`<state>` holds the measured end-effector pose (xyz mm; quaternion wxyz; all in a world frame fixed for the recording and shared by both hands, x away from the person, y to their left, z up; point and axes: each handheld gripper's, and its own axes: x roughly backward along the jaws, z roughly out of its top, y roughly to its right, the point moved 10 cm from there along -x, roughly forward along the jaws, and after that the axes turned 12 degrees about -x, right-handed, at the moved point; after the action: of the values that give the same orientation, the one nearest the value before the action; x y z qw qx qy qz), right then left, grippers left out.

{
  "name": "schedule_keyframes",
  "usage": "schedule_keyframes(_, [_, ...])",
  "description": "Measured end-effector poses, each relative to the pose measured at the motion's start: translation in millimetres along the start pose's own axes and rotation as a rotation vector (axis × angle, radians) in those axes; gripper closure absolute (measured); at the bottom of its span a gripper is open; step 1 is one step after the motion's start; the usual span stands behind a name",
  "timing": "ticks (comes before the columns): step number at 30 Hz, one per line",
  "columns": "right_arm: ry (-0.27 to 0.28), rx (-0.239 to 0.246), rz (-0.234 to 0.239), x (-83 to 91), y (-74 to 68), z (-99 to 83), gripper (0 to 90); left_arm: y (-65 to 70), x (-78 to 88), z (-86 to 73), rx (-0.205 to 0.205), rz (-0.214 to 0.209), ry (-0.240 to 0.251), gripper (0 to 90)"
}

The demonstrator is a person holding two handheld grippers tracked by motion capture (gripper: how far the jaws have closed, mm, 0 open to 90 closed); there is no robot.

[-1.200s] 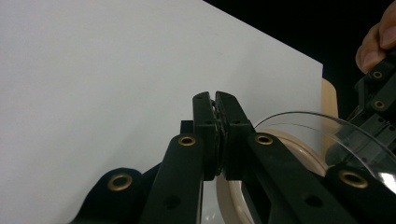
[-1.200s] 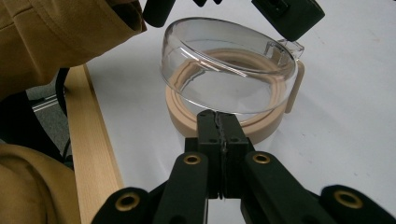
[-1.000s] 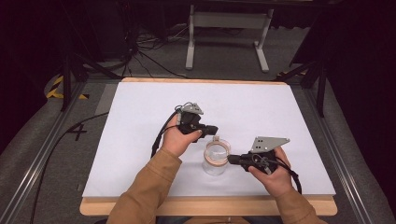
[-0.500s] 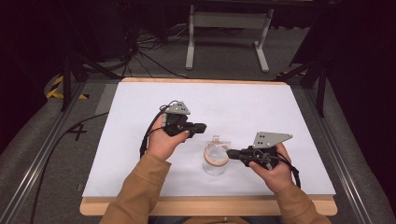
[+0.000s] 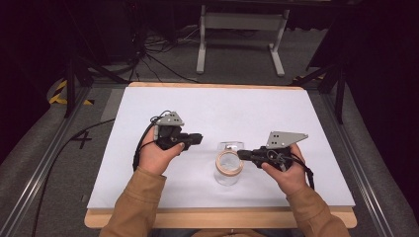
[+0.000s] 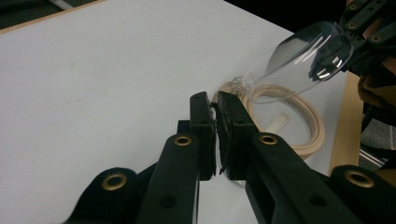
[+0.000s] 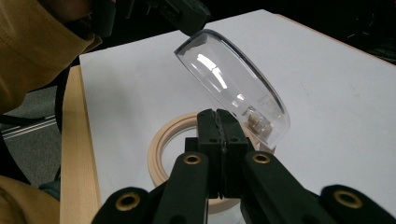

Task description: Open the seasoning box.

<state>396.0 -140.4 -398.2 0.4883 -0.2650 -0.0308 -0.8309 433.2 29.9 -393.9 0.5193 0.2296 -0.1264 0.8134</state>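
A clear plastic cup [image 5: 227, 175] [image 6: 299, 60] [image 7: 229, 79] hangs tilted over a tan tape ring [image 5: 230, 162] [image 6: 303, 135] [image 7: 163, 144] that lies flat on the white table sheet [image 5: 257, 113]. My right gripper [image 5: 242, 154] [image 7: 217, 114] comes in from the right, its jaws pressed together at the cup's near edge and holding it off the sheet. My left gripper [image 5: 197, 138] [image 6: 212, 100] hovers left of the cup, apart from it. Its jaws have just been opening to a thin slit, and nothing is between them.
The table's wooden front edge [image 5: 222, 217] runs close to both forearms. White sheet stretches behind and to either side of the cup. Beyond the far edge stand a grey metal frame [image 5: 239, 29] and cables on the dark floor [image 5: 158, 54].
My left gripper has drawn back to the left, away from the cup it was beside a second ago. The right gripper, cup and tape ring have stayed in place.
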Motion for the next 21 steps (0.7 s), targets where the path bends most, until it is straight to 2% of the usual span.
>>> schedule_keyframes(8, [0.03, -0.011, -0.004, -4.9, 10.4, 8.6, 90.0, -3.8, 16.6, -11.8, 0.023, 0.034, 0.0, 84.3])
schedule_keyframes(12, [0.048, -0.039, 0.005, -7.2, 18.2, 11.9, 90.0, -6.8, 23.4, -17.7, 0.041, 0.051, -0.003, 84.2])
schedule_keyframes(17, [0.056, -0.044, -0.029, -7.2, 28.8, 11.8, 90.0, -9.8, 28.1, -21.5, 0.056, 0.056, -0.005, 84.2])
schedule_keyframes(21, [0.065, -0.039, -0.035, -4.2, 29.0, 13.1, 90.0, -11.1, 27.1, -21.8, 0.049, 0.056, -0.005, 84.3])
